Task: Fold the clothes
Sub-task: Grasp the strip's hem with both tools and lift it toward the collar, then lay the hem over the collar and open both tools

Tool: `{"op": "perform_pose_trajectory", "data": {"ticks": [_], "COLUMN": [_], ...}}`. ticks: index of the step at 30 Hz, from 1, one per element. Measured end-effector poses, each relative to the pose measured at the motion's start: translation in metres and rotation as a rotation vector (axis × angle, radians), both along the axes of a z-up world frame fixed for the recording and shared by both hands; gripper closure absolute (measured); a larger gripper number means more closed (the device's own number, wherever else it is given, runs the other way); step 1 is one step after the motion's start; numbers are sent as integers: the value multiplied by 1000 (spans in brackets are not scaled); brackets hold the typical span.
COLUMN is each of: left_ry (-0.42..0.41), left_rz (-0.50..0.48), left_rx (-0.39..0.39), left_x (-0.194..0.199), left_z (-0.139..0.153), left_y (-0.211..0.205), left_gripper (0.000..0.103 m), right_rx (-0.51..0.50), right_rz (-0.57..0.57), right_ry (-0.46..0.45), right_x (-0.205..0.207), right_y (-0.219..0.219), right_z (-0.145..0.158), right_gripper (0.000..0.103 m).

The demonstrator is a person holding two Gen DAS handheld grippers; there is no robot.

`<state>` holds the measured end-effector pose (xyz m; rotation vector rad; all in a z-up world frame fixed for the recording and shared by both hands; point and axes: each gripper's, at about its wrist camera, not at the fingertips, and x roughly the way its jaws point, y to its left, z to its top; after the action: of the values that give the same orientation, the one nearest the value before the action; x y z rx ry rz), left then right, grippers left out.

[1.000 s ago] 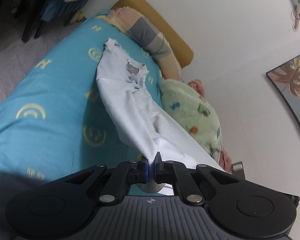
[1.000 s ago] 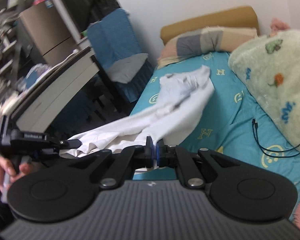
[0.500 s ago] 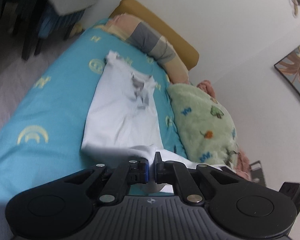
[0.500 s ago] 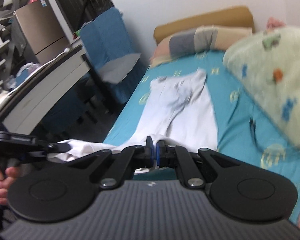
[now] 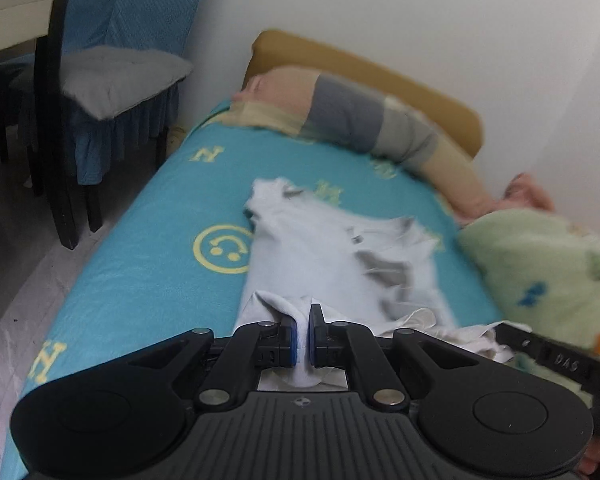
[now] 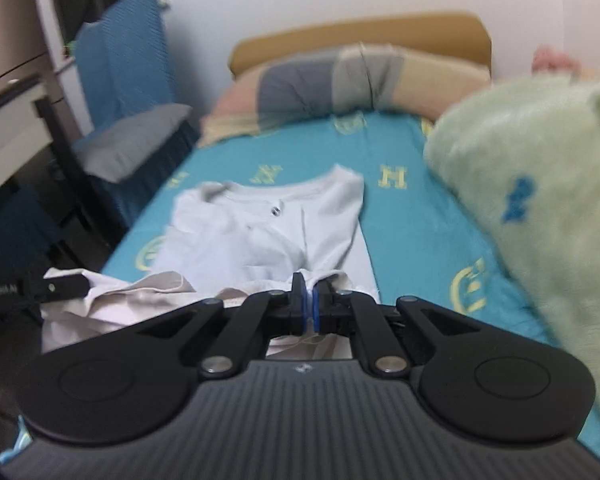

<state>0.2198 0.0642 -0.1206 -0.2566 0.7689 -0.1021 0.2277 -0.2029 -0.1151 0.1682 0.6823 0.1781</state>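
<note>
Right wrist: shirt (image 6: 260, 236) seemingly in gripper (image 6: 310, 308).

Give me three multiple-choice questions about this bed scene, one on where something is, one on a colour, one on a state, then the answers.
1. Where does the white shirt lie?
A. on the chair
B. on the bed sheet
C. on the floor

2. What colour is the bed sheet?
A. turquoise with yellow marks
B. plain red
C. black

3. How are the left tongs and right tongs?
A. both wide open
B. both shut on shirt fabric
C. one open

Answers:
1 B, it lies spread over the sheet.
2 A, smileys and letters show.
3 B, white cloth sits between each pair.
</note>
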Motion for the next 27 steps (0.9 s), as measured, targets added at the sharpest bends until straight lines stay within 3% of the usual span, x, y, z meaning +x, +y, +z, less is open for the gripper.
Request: {"op": "perform_pose_trajectory", "data": {"ticks": [6, 7, 8, 10, 13, 14, 18, 20, 25, 27], "left_ry": [21, 12, 8, -2, -35, -42, -52, -45, 40, 82], "left_rz": [-47, -62, -76, -91, -92, -96, -90, -82, -43, -25], "left_rx": [80, 100, 118, 124, 112, 114, 86, 53, -130, -191], "left_x": [20, 17, 13, 2, -23, -33, -82, -106, -154, -164], "left_z": [-40, -39, -36, -27, -10, -4, 14, 20, 22, 17], "left_y": [-7, -9, -11, -13, -15, -16, -14, -10, 11, 17], "left_gripper": [91, 85, 68, 46, 32, 30, 24, 23, 22, 22], "right_rx": [-51, -44, -41, -26, 22, 36, 57, 118, 337, 370], "right_rz": [19, 22, 25, 40, 53, 52, 20, 2, -54, -82], "right_ry": [-38, -42, -36, -26, -34, -50, -90, -86, -1, 59], "right_x": [20, 17, 15, 9, -6, -14, -49, -69, -120, -134], "right_y": [4, 4, 4, 3, 1, 0, 2, -1, -8, -6], "right_z": [-45, -48, -48, -42, -28, -22, 4, 12, 13, 10], "right_gripper": [95, 95, 93, 88, 32, 29, 30, 30, 29, 30]}}
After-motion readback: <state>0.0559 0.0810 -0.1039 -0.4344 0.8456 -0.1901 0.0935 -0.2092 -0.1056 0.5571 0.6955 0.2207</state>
